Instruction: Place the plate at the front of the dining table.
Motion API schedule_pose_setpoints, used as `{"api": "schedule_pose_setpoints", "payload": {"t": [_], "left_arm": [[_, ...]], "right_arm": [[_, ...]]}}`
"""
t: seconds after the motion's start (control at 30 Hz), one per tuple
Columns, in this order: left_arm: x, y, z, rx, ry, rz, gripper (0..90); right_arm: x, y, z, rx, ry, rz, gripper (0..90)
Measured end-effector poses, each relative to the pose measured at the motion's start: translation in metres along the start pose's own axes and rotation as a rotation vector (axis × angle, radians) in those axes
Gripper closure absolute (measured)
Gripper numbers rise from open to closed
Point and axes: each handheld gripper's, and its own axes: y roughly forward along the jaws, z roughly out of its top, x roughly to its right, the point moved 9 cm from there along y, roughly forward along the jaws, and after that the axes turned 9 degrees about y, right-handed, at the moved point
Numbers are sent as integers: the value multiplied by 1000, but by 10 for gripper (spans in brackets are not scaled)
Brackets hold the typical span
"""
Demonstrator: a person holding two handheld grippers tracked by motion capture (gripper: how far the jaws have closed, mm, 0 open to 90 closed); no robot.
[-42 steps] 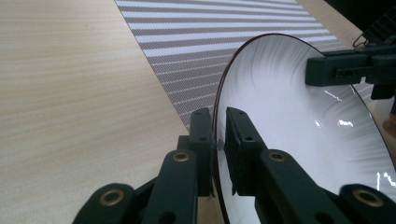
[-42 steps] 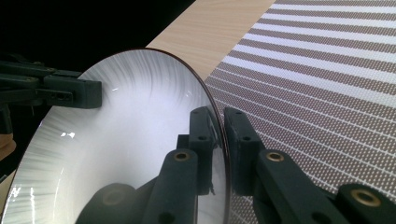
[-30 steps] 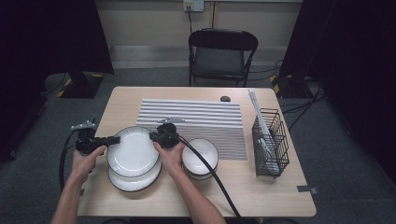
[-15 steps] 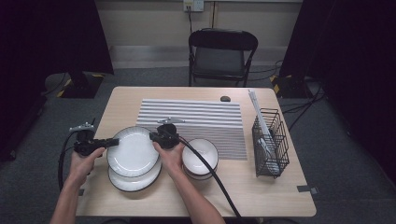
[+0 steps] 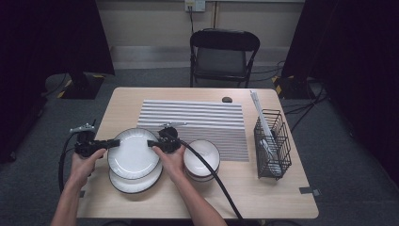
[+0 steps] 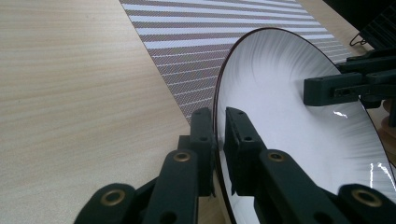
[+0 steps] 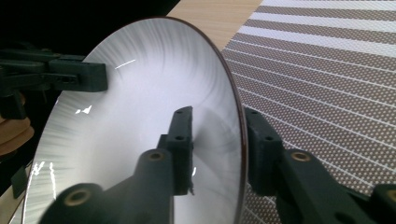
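A white plate with a dark rim point(image 5: 134, 153) hangs just above a second plate point(image 5: 136, 182) on the table. My left gripper point(image 5: 114, 142) is shut on its left rim; in the left gripper view both jaws of this gripper point(image 6: 215, 121) pinch the plate's point(image 6: 289, 107) edge. My right gripper point(image 5: 150, 143) straddles the opposite rim. Its jaws have just been opening: in the right gripper view, where this gripper point(image 7: 219, 116) rises from below, the rim point(image 7: 239, 140) stands between them with a gap to the inner fingertip point(image 7: 183, 135).
A stack of bowls point(image 5: 203, 159) sits right of the plates. Behind them lies a striped mat point(image 5: 197, 120). A black wire basket point(image 5: 273, 146) with utensils stands at the right edge. A folding chair point(image 5: 223, 56) is beyond the table.
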Motion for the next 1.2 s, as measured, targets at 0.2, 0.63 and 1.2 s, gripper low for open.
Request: {"api": "schedule_pose_setpoints", "payload": {"t": [0.2,0.63,1.2], "left_arm": [[-2,-1,1,5,5,4,825],[-4,0,7,28,1,9,836],[-1,0,-1,4,-22,-6,807]], "right_arm": [[0,-3,3,25,17,7,753],[2,-4,14,73,6,-4,790],[3,-5,14,84,0,-17,814]]}}
